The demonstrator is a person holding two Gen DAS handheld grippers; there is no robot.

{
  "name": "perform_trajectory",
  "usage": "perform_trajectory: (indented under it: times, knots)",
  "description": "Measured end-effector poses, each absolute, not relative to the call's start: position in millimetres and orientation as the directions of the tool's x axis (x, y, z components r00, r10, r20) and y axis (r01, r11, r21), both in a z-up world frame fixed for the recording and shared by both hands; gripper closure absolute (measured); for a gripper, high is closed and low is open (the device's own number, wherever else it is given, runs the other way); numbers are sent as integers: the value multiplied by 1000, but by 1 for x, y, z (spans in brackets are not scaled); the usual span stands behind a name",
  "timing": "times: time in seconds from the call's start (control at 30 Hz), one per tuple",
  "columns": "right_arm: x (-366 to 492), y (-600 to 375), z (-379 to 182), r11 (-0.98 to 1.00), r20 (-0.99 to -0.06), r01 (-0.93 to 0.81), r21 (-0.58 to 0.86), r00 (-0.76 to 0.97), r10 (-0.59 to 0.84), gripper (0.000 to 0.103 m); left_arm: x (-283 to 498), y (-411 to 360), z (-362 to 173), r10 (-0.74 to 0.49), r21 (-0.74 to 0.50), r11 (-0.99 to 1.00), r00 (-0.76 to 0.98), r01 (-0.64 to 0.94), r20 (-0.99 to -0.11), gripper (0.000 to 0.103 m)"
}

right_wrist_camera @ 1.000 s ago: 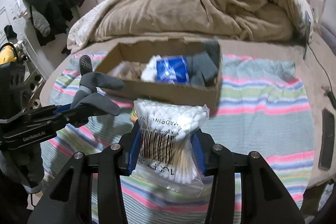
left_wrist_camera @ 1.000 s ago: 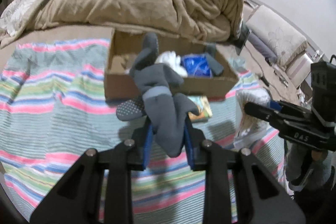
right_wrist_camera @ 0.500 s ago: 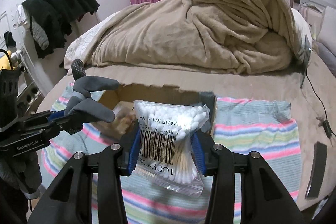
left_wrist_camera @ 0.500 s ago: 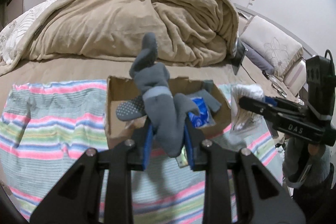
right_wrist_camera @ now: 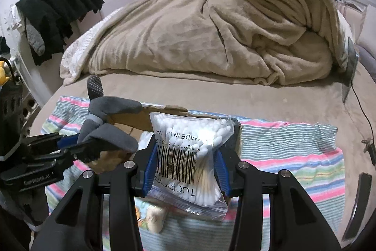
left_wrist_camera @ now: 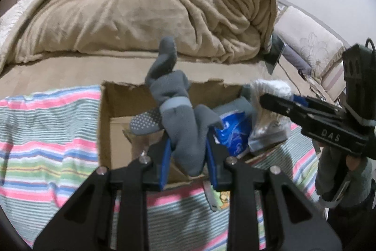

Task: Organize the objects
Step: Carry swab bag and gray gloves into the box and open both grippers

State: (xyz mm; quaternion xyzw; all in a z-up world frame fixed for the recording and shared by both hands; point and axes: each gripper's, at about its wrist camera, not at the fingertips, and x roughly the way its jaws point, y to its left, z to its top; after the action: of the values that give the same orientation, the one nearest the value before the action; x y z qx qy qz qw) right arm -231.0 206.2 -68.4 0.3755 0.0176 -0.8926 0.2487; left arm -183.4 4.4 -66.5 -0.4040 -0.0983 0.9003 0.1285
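Both tongs are loaded and hovering right over the cardboard box that sits mid-frame on the striped bedspread. The left tongs are clamped on a bundle of grey socks with grippy dots on the sole, and the right tongs are squeezing a zip bag of cotton swabs. The step looks like dropping both into the box, so the smart move is probably to get each item fully past the front wall and low before letting go, socks toward the bare left half, swabs on the right near the blue packet, without the tongs bumping each other. Readable writing: the bag has a barcode with "MADE IN" and something like "100PCS", upside down. The left tongs' body reads roughly "GenRobot.AI", and the right one shows "DAS".
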Motion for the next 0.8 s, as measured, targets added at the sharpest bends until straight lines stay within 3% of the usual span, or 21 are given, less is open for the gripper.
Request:
perform_trajectory:
  times: [0.17, 0.43, 0.5, 0.6, 0.7, 0.77, 0.8]
  knots:
    - [-247, 201, -94, -879, -708, 452, 154, -570, -417, 57, -199, 13, -99, 306, -275, -951, -564, -142, -767, 75]
    - [-250, 198, -108, -885, -719, 444, 139, -569, -399, 57, -207, 16, -110, 303, -269, -952, -553, -144, -776, 73]
    - [-249, 199, -105, -887, -717, 441, 141, -573, -398, 52, -207, 16, -110, 302, -270, -952, -554, -142, -776, 72]
    - [-246, 203, -100, -885, -705, 437, 159, -577, -411, 36, -202, 18, -104, 271, -236, -962, -570, -135, -775, 70]
    - [-239, 208, -91, -892, -693, 421, 164, -594, -408, 31, -192, 17, -95, 270, -235, -962, -581, -136, -768, 62]
    - [-232, 212, -82, -893, -684, 418, 165, -604, -409, 30, -186, 15, -88, 270, -235, -962, -590, -137, -761, 40]
    - [-229, 212, -78, -894, -681, 418, 162, -608, -408, 30, -182, 14, -84, 275, -241, -961, -596, -138, -755, 35]
